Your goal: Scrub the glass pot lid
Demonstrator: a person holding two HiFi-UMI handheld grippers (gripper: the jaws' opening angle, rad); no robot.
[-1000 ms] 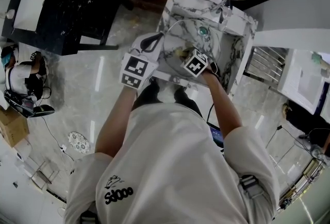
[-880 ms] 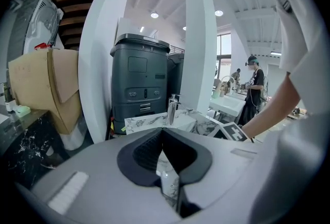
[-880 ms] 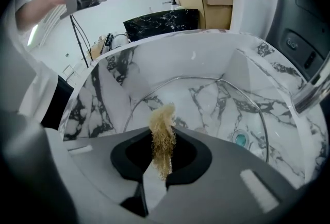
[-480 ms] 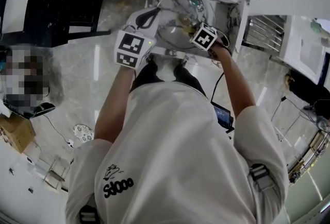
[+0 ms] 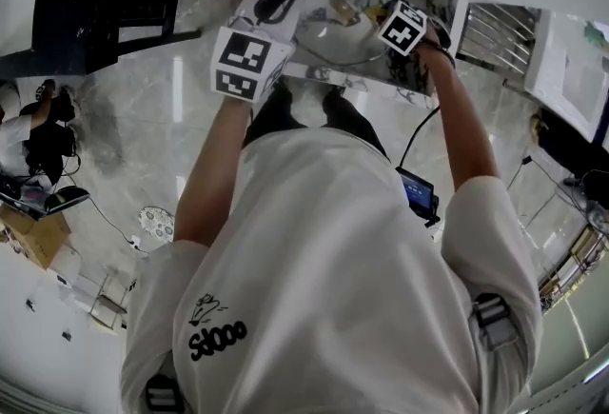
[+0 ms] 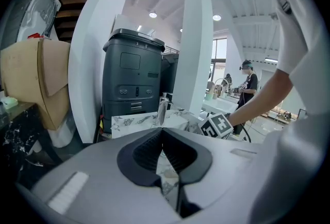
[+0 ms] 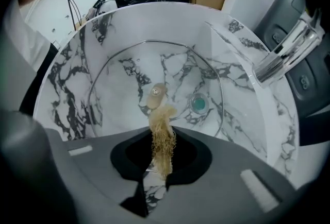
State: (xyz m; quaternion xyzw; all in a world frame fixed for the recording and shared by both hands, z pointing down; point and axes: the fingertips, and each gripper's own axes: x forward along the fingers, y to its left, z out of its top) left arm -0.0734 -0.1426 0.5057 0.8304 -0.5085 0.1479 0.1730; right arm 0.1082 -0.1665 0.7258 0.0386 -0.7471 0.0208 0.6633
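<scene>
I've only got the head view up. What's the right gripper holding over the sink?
Observer: The right gripper view shows the right gripper shut on a tan fibrous scrubber.
Operator: Where's the scrubber relative to the lid?
Observer: Its tip hangs by the knob of the glass pot lid, which lies in the marble sink. I can't tell whether it touches.
Operator: And the left gripper, is it gripping anything?
Observer: No. In the left gripper view the left gripper has its jaws together with nothing between them, and it points toward the faucet.
</scene>
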